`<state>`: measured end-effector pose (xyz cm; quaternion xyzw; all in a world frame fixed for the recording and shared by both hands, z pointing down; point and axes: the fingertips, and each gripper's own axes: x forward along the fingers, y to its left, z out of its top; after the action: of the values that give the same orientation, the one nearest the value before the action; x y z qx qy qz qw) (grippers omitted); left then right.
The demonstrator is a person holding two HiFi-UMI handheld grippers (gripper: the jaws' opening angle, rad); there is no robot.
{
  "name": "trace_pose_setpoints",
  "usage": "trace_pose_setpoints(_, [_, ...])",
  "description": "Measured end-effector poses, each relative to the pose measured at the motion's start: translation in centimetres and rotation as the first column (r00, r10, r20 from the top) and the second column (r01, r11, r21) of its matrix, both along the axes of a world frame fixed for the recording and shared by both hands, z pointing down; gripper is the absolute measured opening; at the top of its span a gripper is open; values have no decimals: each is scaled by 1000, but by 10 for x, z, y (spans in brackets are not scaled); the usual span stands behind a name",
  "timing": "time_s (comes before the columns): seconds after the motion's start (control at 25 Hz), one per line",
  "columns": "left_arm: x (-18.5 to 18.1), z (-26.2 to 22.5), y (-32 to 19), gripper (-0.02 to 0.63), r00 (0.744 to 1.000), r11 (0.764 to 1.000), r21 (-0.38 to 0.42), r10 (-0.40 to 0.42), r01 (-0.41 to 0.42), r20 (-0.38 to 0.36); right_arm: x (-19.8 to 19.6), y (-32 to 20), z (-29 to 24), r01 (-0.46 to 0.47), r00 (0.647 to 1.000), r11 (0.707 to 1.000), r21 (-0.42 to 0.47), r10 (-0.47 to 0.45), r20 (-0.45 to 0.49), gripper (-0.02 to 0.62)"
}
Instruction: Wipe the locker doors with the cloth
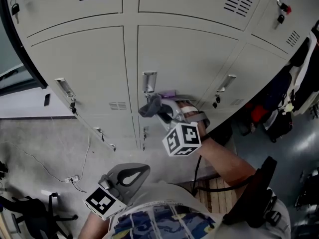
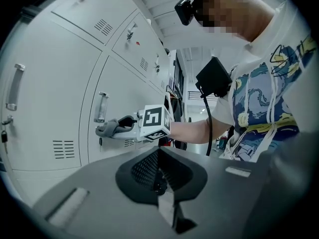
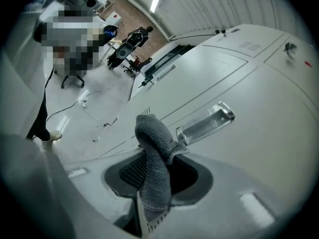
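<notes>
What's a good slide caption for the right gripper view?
Right gripper clamps a grey cloth beside a locker door handle.

A workplace locker room: rows of pale grey metal lockers [image 1: 189,59] with pull handles [image 1: 149,81], vent slots [image 1: 117,105] and keys [image 1: 16,7] in the locks, dark clothes [image 1: 276,91] hanging beside them at the right, over a bare concrete floor [image 1: 35,138].

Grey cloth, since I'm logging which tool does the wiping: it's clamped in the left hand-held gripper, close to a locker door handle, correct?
Not the left. The right gripper view shows the grey cloth clamped in the right hand-held gripper, close to a locker door handle. The left hand-held gripper is shut on nothing.
</notes>
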<state>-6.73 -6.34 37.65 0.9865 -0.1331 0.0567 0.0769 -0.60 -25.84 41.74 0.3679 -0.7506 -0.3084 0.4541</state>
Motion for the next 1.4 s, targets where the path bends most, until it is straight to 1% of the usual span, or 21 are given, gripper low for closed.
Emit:
trace_pose_setpoints(0.08, [2, 0, 0, 2, 1000, 1000, -1, 3, -3, 5, 11, -4, 14, -30, 999, 999, -32, 29, -16, 117])
trace_pose_setpoints(0.16, [3, 0, 2, 2, 1000, 1000, 4, 9, -9, 9, 16, -8, 30, -43, 998, 997, -63, 40, -40, 117])
trace_pose_setpoints(0.24, [5, 0, 2, 2, 1000, 1000, 7, 12, -12, 13, 11, -10, 37, -27, 998, 998, -65, 24, -54, 117])
trace_pose_setpoints(0.36, [5, 0, 2, 2, 1000, 1000, 6, 11, -11, 18, -5, -12, 38, 14, 998, 999, -46, -17, -58, 117])
trace_pose_setpoints(0.48, [4, -1, 2, 2, 1000, 1000, 7, 12, -12, 10, -16, -16, 45, 30, 997, 999, -45, -33, -68, 117])
trace_pose_setpoints(0.56, [2, -2, 1, 2, 1000, 1000, 0, 3, -3, 6, -23, -19, 52, 42, 997, 998, -44, -45, -62, 117])
trace_pose_setpoints(0.68, [-4, 3, -2, 2, 999, 1000, -14, -19, 19, 26, -35, -23, 62, 70, 995, 997, -38, -72, -69, 117])
trace_pose_setpoints(1.08, [-2, 10, -1, 2, 999, 999, -32, -22, 24, 48, -42, -23, 92, 57, 992, 993, -102, -68, -107, 117])
trace_pose_setpoints(1.28, [-2, 11, -1, 2, 998, 999, -36, -23, 25, 52, -46, -25, 112, 69, 990, 989, -134, -85, -115, 115])
trace_pose_setpoints(1.4, [-2, 11, -1, 2, 998, 999, -37, -23, 25, 55, -48, -25, 128, 75, 988, 983, -168, -95, -118, 115])
